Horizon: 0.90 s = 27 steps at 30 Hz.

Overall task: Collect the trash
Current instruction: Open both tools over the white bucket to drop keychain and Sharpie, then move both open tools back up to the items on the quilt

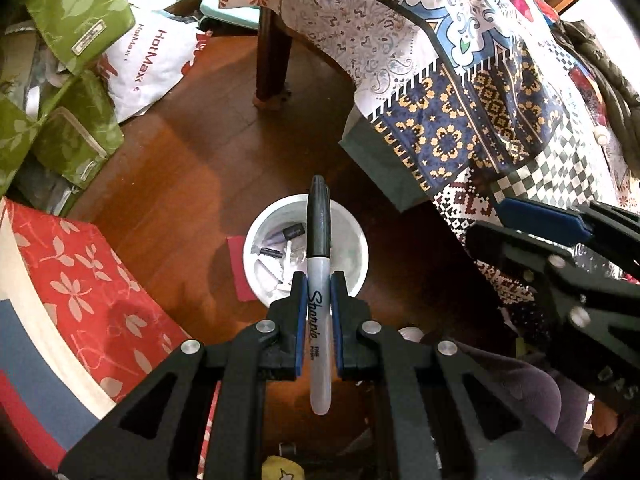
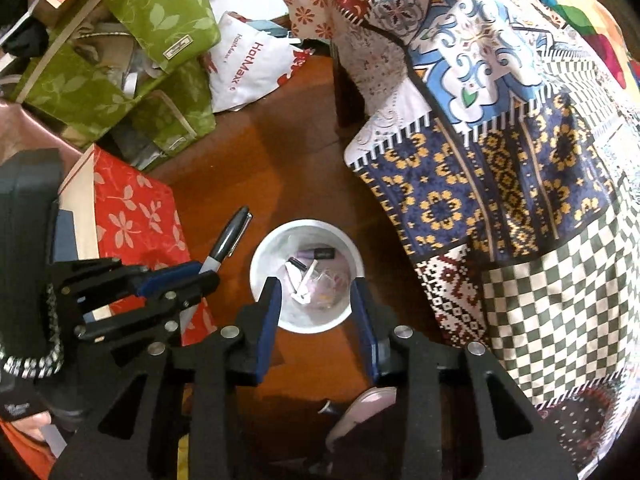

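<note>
1. Sharpie marker is sitting pinched mid-barrel between the left claw pads, cap end pointing fwd, tail sticking back toward the wrist.
2. In the left wrist view the cap is hanging over the white trash cup on the wood floor; in the right wrist view the marker is reading as off to the cup's left side, so true alignment is uncertain w/o a second check.
3. Cup is already holding small bits of trash, incl. a dark cap-like piece.
4. Right claw is standing open & empty, fingers straddling the cup from above.
5. To do the drop well, I'd judge: be centring the marker over the cup mouth, tipping it cap-down, lowering close to the rim before releasing. A long barrel may bounce out or tip the light cup.
6. Patterned cloth is draping the worktop just beside the cup; be keeping clear of it.
</note>
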Motion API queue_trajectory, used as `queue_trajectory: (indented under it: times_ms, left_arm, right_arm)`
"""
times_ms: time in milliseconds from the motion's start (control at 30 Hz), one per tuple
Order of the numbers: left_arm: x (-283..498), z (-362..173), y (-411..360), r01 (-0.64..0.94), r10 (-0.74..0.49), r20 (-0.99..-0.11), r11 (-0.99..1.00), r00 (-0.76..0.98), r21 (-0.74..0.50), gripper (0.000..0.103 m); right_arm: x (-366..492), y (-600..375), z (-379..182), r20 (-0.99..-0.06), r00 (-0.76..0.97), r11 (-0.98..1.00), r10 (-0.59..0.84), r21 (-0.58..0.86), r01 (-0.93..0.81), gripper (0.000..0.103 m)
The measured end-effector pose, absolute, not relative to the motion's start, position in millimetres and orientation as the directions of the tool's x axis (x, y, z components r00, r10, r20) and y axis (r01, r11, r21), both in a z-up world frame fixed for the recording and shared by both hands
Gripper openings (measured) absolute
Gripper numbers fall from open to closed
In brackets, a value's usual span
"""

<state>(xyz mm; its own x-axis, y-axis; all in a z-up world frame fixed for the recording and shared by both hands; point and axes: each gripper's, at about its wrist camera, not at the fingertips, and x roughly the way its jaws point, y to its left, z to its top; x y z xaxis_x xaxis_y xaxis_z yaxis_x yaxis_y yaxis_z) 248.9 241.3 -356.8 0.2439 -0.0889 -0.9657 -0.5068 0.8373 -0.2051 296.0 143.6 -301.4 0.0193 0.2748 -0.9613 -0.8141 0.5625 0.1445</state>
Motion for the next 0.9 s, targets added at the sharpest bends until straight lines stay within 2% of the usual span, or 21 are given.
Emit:
queue_trajectory:
  times_ms: [167,367,700,900]
  left_arm:
    - [256.8,-358.9,238.3,-0.510,-0.081,-0.969,0.839,0.232,-0.192,0.017]
    - [252.7,-343.8,226.3,-0.488,-0.045,-0.970,0.858,0.238,-0.160,0.017]
    - [233.5,-273.9,203.4,-0.460,0.021,-0.938,0.875,0.346,-0.150,0.017]
    - [228.9,-217.4,180.0,-0.428,0.081,-0.890,0.894,0.449,-0.134,0.017]
  right_arm:
    - [296.2,133.5,-293.3,-0.959,0.049,0.557,0.280,0.121,-0.822,0.033]
    - [291.3,119.4,-283.2,-0.952,0.065,0.555,0.298,0.117,-0.824,0.033]
    - [282.7,82.1,-237.2,-0.915,0.143,0.565,0.378,0.106,-0.818,0.033]
    - [286.2,46.2,-191.1,-0.860,0.253,0.612,0.444,0.084,-0.786,0.033]
